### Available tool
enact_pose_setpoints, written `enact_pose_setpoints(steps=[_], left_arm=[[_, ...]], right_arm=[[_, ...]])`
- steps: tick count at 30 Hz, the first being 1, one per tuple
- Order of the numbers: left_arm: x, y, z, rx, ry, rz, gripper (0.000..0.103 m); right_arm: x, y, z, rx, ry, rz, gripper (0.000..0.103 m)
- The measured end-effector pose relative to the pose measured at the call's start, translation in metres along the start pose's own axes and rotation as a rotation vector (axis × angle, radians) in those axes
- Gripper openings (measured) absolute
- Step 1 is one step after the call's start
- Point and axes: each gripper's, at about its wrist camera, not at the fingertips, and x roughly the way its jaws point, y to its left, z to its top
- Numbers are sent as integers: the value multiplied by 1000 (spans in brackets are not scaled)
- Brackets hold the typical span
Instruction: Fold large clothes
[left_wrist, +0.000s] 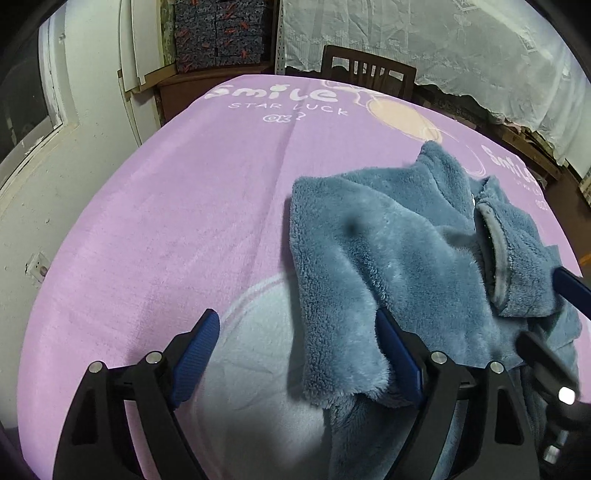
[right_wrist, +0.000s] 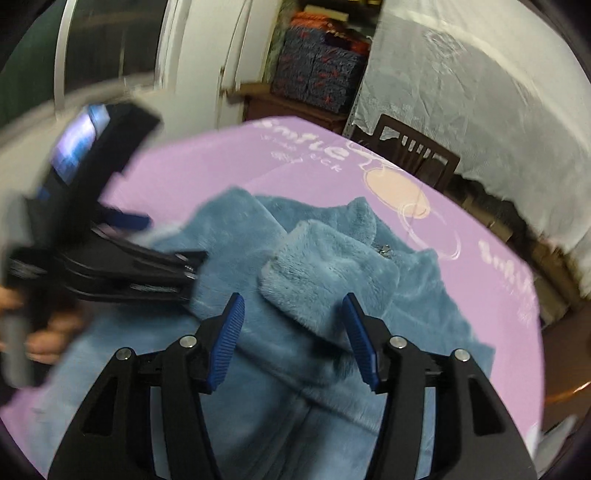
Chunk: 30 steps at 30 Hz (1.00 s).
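A fluffy blue-grey fleece garment (left_wrist: 399, 254) lies rumpled on the right side of the tabletop, which is covered by a pink blanket (left_wrist: 177, 206) printed with "Smile". The left gripper (left_wrist: 299, 354) hovers over the garment's near left edge, jaws wide apart and holding nothing. The right gripper (right_wrist: 293, 339) hangs above a folded cuff (right_wrist: 325, 273), jaws also spread. A dark wooden chair (left_wrist: 365, 70) stands behind.
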Motion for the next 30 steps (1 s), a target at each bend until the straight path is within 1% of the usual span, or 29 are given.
enact_pose_setpoints(steps=[3,4,5,6,7,8,9,10,11,12,13,14,15,16,17,18,20,22,25,26,27,28,29,30], left_arm=[[3,1,0,-1,3,13,92],[3,1,0,-1,2,16,92],[3,1,0,0,2,17,92],[3,1,0,1,2,17,92],[3,2,0,1,2,17,92],[3,1,0,1,2,17,92],[3,1,0,2,1,18,92],[3,1,0,2,1,19,93],[3,1,0,3,0,21,93],[3,1,-1,4,-1,22,93],[3,1,-1,6,-3,25,93],[3,1,-1,8,-5,29,93],[2,1,-2,8,-7,32,93],[2,1,-2,8,-9,34,93],[2,1,-3,8,-11,35,94],[2,1,-3,7,-13,36,94],[1,1,-5,4,-19,37,95],[1,0,-5,3,-24,38,95],[0,0,-7,2,-30,33,96],[0,1,-7,3,-33,31,95],[-1,1,-6,3,-35,27,94],[-1,1,-6,2,-38,21,93],[-2,1,-5,-3,-39,14,90],[-4,1,-4,-4,-37,6,85]], right_arm=[[15,2,-3,-29,12,-25,54],[17,1,-4,-29,10,-36,52],[17,-1,-6,-23,7,-42,46],[17,-6,-7,1,6,-44,29],[14,-18,-9,56,4,-22,17],[10,-25,-12,96,0,-1,15],[5,-47,-18,194,0,20,15],[2,-60,-23,253,0,32,15],[-3,-83,-34,359,3,59,15],[-5,-96,-41,418,8,77,15],[-6,-115,-53,503,20,109,16],[-6,-130,-64,577,30,143,19],[-5,-148,-80,674,40,195,29],[-3,-162,-94,760,41,251,51],[0,-177,-110,865,32,324,61],[1,-183,-117,919,27,366,66],[6,-192,-127,1002,27,450,66],[10,-193,-127,1023,30,455,66],[20,-191,-120,1004,41,420,65],[22,-190,-118,997,42,412,62],[24,-186,-113,973,48,402,42],[25,-182,-108,949,57,410,10],[23,-179,-106,941,53,418,10],[15,-179,-101,925,29,407,10]])
